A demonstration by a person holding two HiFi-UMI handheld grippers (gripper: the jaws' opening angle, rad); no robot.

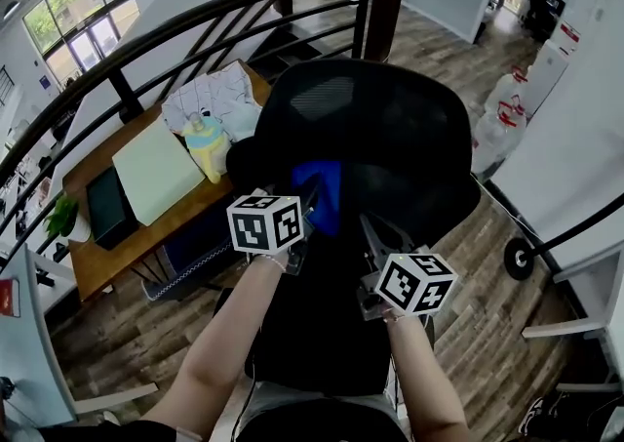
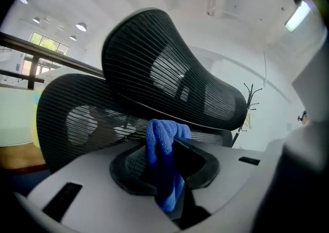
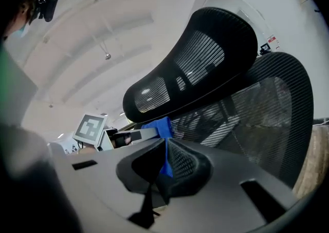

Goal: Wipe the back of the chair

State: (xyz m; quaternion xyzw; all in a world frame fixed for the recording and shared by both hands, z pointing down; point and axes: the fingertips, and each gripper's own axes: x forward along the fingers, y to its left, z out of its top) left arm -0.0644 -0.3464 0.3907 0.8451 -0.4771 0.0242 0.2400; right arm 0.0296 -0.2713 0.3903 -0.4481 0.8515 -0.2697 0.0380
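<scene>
Head view is showing left gripper (image 2: 167,143) fingers clamping the blue cloth (image 1: 320,191) by the chair back (image 1: 400,138), right gripper (image 3: 167,147) fingers seemingly pinching its edge; wiping is looking barely started, most mesh remaining

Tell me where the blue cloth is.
In the head view's centre, the blue cloth is clamped in the left gripper, up at the chair back just below the headrest.

Wooden desk (image 1: 105,269), pale green pad (image 1: 156,172) on it, yellow bottle (image 1: 207,145) beside, curved dark railing (image 1: 195,16) behind
</scene>
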